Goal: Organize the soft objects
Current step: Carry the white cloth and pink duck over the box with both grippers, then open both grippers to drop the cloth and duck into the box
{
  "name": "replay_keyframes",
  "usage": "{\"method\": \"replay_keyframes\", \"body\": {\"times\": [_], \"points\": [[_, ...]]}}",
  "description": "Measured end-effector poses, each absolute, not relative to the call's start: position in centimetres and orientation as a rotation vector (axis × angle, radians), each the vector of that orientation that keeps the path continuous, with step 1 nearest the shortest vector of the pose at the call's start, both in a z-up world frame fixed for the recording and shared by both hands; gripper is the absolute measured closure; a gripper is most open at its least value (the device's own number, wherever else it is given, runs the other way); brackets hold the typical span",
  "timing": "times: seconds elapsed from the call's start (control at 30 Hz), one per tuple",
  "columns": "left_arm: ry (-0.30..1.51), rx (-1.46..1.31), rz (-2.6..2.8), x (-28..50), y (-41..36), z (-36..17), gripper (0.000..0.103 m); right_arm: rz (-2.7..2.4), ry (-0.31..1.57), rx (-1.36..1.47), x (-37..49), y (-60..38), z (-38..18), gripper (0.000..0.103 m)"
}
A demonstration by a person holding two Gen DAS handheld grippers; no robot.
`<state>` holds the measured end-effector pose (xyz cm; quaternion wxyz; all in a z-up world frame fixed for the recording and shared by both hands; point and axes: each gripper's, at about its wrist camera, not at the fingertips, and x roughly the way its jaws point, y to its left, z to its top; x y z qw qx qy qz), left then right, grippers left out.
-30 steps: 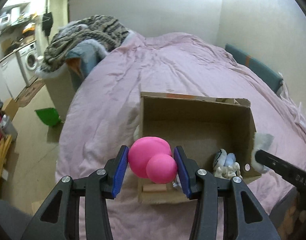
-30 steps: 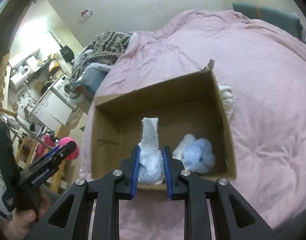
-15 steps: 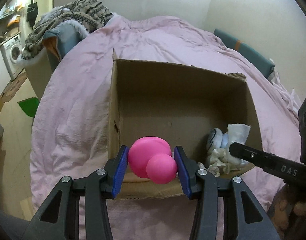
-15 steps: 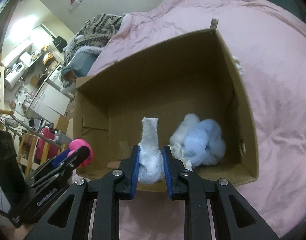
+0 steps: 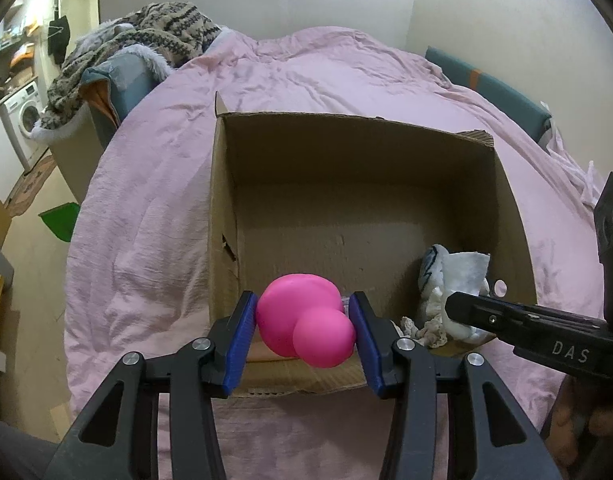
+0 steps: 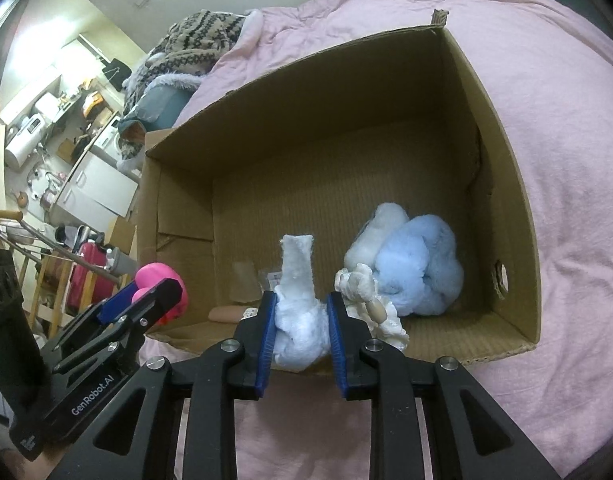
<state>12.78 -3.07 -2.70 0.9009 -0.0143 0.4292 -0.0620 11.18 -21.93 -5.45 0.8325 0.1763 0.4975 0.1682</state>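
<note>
An open cardboard box (image 5: 346,122) stands on the pink bed. My left gripper (image 5: 302,300) is shut on a pink soft toy (image 5: 296,314), just above the box's near left corner. In the right wrist view my right gripper (image 6: 301,298) is shut on a white fluffy piece (image 6: 298,264) over the box's near wall (image 6: 446,344). A light blue plush (image 6: 418,268) and a small white doll (image 6: 362,284) lie inside, at the near right. The left gripper (image 6: 146,300) with the pink toy (image 6: 154,274) shows at the left of that view.
The pink duvet (image 5: 154,200) spreads around the box. A patterned knit blanket (image 5: 146,36) is heaped at the back left. Beyond the bed's left edge are floor, a green dustpan (image 5: 60,220) and a washing machine (image 5: 26,116). A teal cushion (image 5: 490,88) lines the right wall.
Both grippers have sunk and tilted down toward the box, which now looks larger and closer. Each still grips the same item.
</note>
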Motion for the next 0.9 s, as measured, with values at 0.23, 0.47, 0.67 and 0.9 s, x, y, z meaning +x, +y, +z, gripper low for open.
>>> {"method": "replay_keyframes", "body": {"times": [0.23,0.47,0.67,0.9], "points": [[0.886,-0.022,-0.117,12.7,-3.1,-2.6,0.055,0.367,1.054,0.386,11.1,-21.9,-5.4,0.073],[0.854,-0.041,-0.110,12.4,-2.8,-1.8,0.040,0.377,0.993,0.417,10.9,-22.4,-4.4,0.031],[0.773,-0.020,-0.018,11.6,-2.5,-0.1,0.039,0.339,0.893,0.447,10.5,-23.8,-2.6,0.006],[0.753,-0.012,0.003,10.8,-1.7,1.2,0.038,0.255,0.800,0.393,9.2,-24.8,-0.3,0.000]]}}
